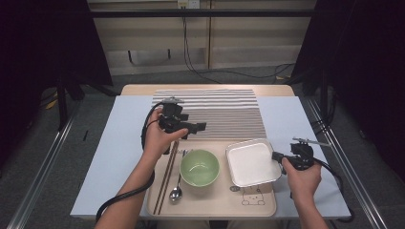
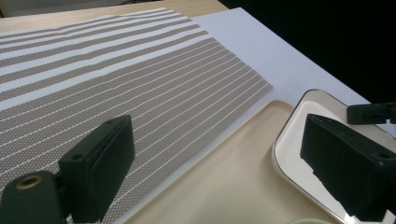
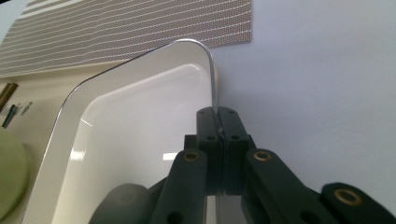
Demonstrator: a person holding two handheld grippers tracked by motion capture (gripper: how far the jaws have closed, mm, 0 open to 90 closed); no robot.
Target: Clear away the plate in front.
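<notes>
While the right gripper point(image 1: 278, 157) clamps the white square plate's point(image 1: 250, 164) right rim, lift level; left gripper point(image 1: 193, 128) jaws stand open, empty.

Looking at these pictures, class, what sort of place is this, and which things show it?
Probably a recording workspace staged as a dining spot, not a home: a table between dark curtains with loose floor cables, bearing a striped placemat and a meal tray.
</notes>
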